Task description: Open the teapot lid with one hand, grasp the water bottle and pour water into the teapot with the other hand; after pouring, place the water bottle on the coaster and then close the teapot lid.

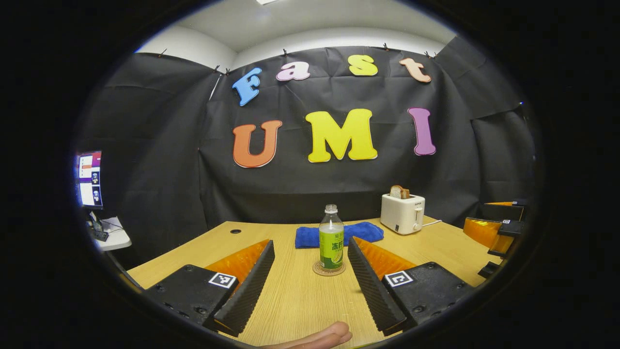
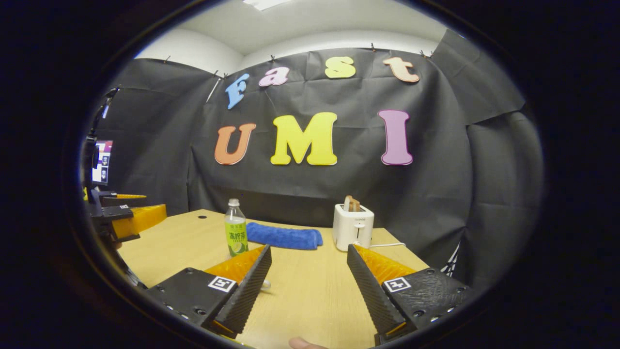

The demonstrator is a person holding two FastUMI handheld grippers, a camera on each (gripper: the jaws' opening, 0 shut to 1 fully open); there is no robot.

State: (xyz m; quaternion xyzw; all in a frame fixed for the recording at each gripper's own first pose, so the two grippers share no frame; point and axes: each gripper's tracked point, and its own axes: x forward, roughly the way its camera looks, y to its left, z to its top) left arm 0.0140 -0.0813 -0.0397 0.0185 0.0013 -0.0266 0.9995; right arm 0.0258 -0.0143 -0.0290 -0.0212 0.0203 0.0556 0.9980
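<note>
- Left gripper (image 1: 310,286) was spread wide, holding nothing, its two fingers hovering above the wooden worktop (image 1: 300,300) in the left gripper view
- Water bottle (image 1: 331,240) stood upright on a round coaster (image 1: 329,270), ahead of that gripper and between the lines of its fingers, apart from both
- The bottle's cap was on; a green label wrapped the lower body
- A folded blue cloth (image 1: 361,232) lay on the worktop behind the bottle
- A white toaster (image 1: 402,213) with a slice of bread (image 1: 399,192) standing in its slot sat to the right of the cloth, near the black cloth wall
- A fingertip (image 1: 322,335) of the person showed at the bottom edge of the left gripper view
- The right gripper (image 1: 499,228) appeared at the far right edge of the left gripper view, well apart from the bottle
- In the right gripper view, the right gripper's own fingers were also set wide with nothing between them
- There the bottle stood ahead and left, beyond the left finger, with cloth and toaster further right
- A lit monitor (image 1: 89,179) stood at the far left, off the worktop
- Teapot location could not be told
</note>
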